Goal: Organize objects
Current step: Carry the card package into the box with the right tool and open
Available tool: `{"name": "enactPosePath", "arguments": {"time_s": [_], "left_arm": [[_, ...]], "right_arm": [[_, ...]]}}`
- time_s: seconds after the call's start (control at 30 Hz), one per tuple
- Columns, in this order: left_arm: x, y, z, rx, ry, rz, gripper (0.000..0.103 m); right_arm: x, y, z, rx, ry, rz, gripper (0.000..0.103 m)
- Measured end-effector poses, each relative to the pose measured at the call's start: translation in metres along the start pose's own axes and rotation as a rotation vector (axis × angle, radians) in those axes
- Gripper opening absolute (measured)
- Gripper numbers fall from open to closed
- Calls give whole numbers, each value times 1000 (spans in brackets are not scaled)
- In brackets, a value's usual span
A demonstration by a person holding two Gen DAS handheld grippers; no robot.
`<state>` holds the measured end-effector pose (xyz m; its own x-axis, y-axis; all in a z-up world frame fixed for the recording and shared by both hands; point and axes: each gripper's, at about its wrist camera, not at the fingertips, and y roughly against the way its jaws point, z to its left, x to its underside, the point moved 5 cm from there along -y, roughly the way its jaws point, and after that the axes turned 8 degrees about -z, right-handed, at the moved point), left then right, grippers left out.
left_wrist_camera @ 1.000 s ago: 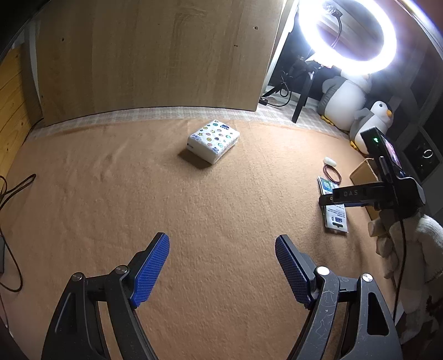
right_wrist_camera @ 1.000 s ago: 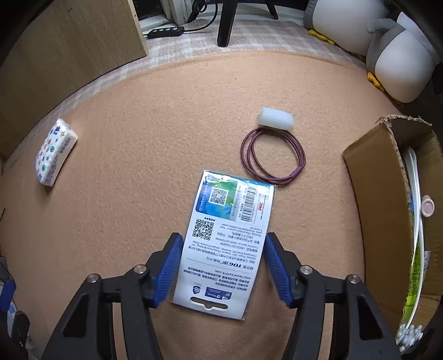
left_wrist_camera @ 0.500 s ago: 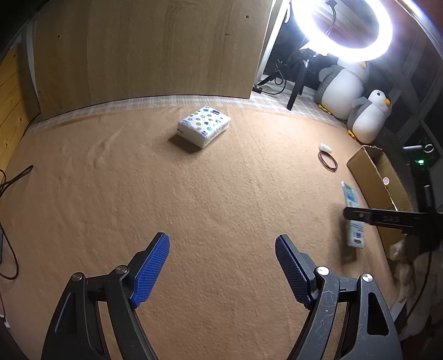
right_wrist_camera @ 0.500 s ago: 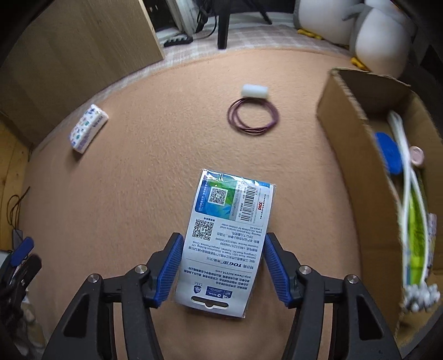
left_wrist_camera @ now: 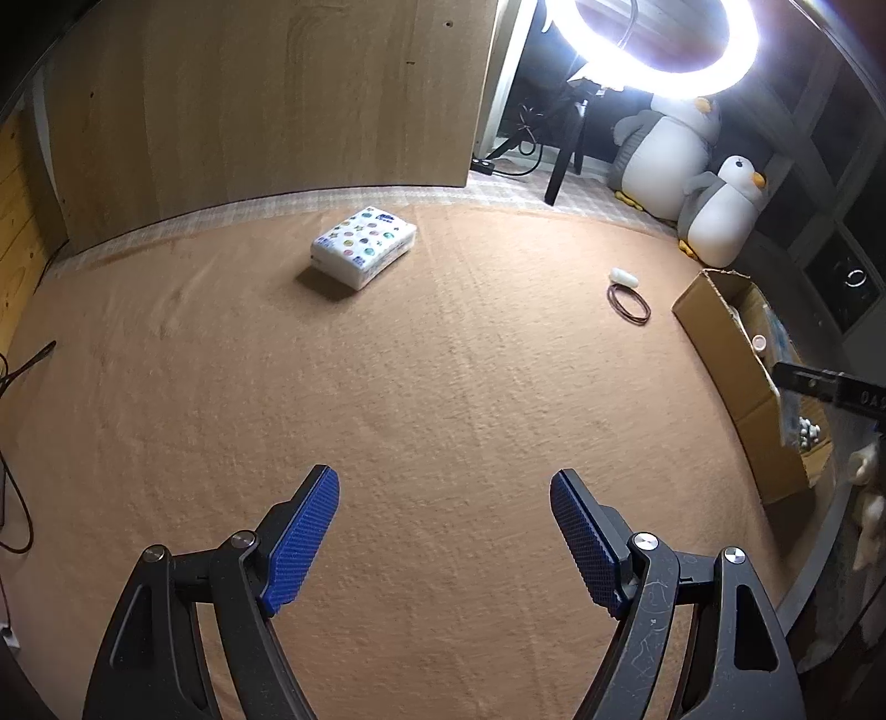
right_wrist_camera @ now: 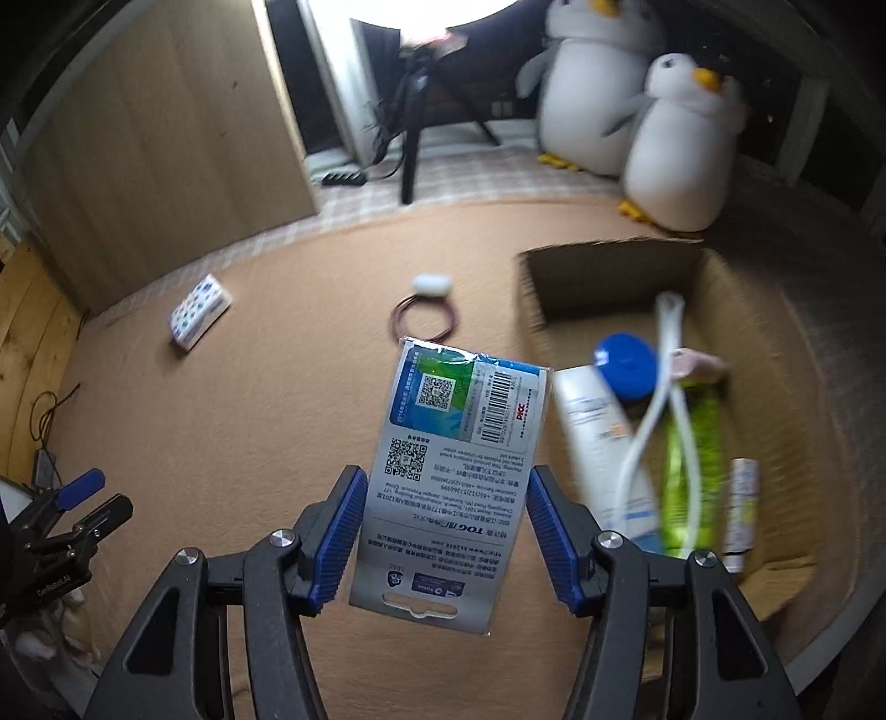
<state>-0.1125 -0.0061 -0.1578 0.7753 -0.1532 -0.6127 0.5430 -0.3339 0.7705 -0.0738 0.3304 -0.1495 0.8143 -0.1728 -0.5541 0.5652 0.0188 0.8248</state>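
Observation:
My right gripper (right_wrist_camera: 446, 498) is shut on a flat silver-and-blue retail packet (right_wrist_camera: 459, 432) and holds it by its side edges in the air. The packet hangs just left of an open cardboard box (right_wrist_camera: 609, 260), which holds a white tube, a blue lid, a green packet and a white cable. My left gripper (left_wrist_camera: 443, 487) stands open over bare tan carpet with nothing between its fingers. A patterned tissue pack (left_wrist_camera: 364, 246) lies far ahead of it. A purple loop (left_wrist_camera: 628, 303) and a small white capsule (left_wrist_camera: 624, 277) lie near the box (left_wrist_camera: 714, 315).
Two plush penguins (left_wrist_camera: 720, 216) sit behind the box, under a bright ring light (left_wrist_camera: 653, 50) on a stand. A wooden board (left_wrist_camera: 277, 94) closes off the back. Cables (left_wrist_camera: 16, 376) trail along the carpet's left edge.
The right gripper has lifted the packet off the carpet and carried it up and right, beside the box. The left gripper has drifted a little and stays open.

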Motion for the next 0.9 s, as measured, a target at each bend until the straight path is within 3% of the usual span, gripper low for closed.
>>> {"name": "enactPosePath", "arguments": {"time_s": [0.3, 0.53, 0.9], "left_arm": [[-6, 4, -26, 3, -23, -9, 82], [-11, 13, -43, 3, -54, -34, 82], [-16, 17, -61, 19, -77, -46, 82]], "right_arm": [[-19, 19, -60, 59, -44, -41, 55], [-30, 8, -98, 123, -74, -44, 55], [-29, -18, -124, 168, -102, 5, 56]]}}
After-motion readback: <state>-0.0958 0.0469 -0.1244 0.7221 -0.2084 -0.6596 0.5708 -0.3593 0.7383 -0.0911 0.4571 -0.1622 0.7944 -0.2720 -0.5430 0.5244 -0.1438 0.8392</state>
